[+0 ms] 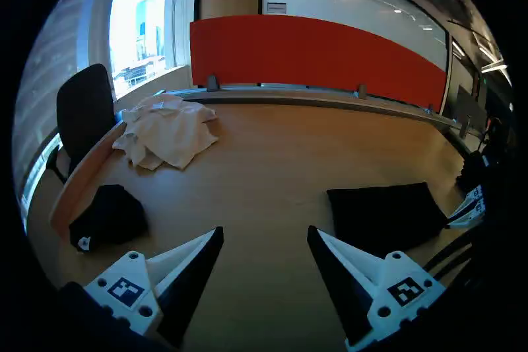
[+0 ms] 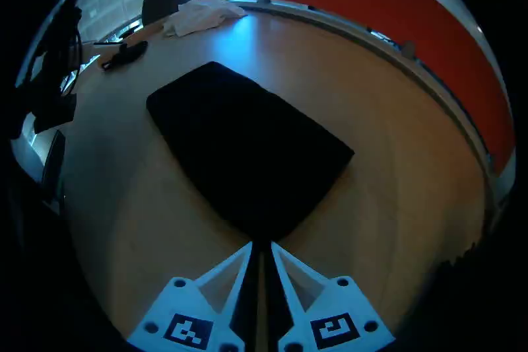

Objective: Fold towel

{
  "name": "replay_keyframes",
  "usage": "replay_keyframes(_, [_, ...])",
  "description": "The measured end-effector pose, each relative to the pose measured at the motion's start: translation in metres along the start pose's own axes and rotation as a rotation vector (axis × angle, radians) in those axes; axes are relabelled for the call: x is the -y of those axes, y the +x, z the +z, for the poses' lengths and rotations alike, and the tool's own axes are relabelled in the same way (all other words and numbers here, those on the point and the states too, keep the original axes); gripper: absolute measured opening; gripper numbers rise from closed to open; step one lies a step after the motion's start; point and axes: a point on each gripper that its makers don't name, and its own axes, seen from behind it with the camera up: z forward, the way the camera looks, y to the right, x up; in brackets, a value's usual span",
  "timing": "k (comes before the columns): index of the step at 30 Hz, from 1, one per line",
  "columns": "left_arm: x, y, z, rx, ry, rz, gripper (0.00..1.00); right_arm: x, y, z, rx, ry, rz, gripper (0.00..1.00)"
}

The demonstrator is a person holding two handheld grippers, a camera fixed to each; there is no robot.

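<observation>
Towel (image 2: 247, 147): black, flat on desk (image 2: 402, 174).
R gripper (image 2: 261, 249): my jaws pinch its near corner; best lift low, edges aligned.
L gripper (image 1: 264, 230): released, idle.

No word, number or brand can be read anywhere. The nearest things to signs are the square black-and-white code markers (image 1: 125, 289), 1 on each of the 2 fingers of the left tool (image 1: 264, 230) and of the right tool (image 2: 262, 245); they show block patterns, not letters. A white tag (image 1: 84, 242) on a dark bundle (image 1: 109, 213) on the table (image 1: 264, 154) and a pale plate (image 1: 276, 7) on the far wall are too small to read.
</observation>
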Motion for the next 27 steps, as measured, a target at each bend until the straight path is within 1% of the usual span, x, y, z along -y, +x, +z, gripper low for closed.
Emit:
replay_keyframes(5, [0.001, -0.001, -0.001, 0.002, 0.001, 0.000, 0.94, 0.001, 0.006, -0.001, -0.019, -0.007, 0.002, 0.05])
replay_keyframes(11, [0.002, -0.001, -0.002, 0.002, 0.002, -0.002, 0.94, 0.002, 0.023, -0.009, -0.060, -0.011, -0.005, 0.05])
replay_keyframes(27, [0.006, 0.006, -0.006, -0.013, 0.012, -0.008, 0.94, -0.002, 0.111, -0.045, -0.211, -0.038, -0.118, 0.05])
